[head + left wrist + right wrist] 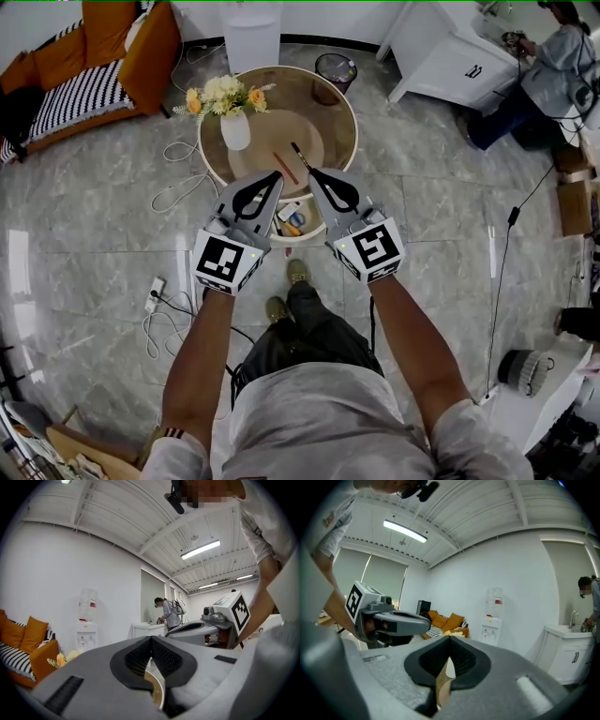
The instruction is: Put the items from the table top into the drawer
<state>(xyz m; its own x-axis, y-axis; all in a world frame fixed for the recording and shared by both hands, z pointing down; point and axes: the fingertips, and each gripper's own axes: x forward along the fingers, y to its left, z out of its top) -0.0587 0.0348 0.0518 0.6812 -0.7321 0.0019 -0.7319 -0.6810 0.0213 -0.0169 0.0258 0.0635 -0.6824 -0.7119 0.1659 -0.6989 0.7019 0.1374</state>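
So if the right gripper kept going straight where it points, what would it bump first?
Probably the white vase with flowers: the right gripper, jaws shut, points across the round table at it. The black pen lies nearer but seems below its line; height is hard to judge.

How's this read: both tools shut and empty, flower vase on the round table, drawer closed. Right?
Not quite. The drawer is open, pulled out toward the person with items inside; the head view shows it. The rest holds: left tool and right tool shut and empty, flower vase on the round table.
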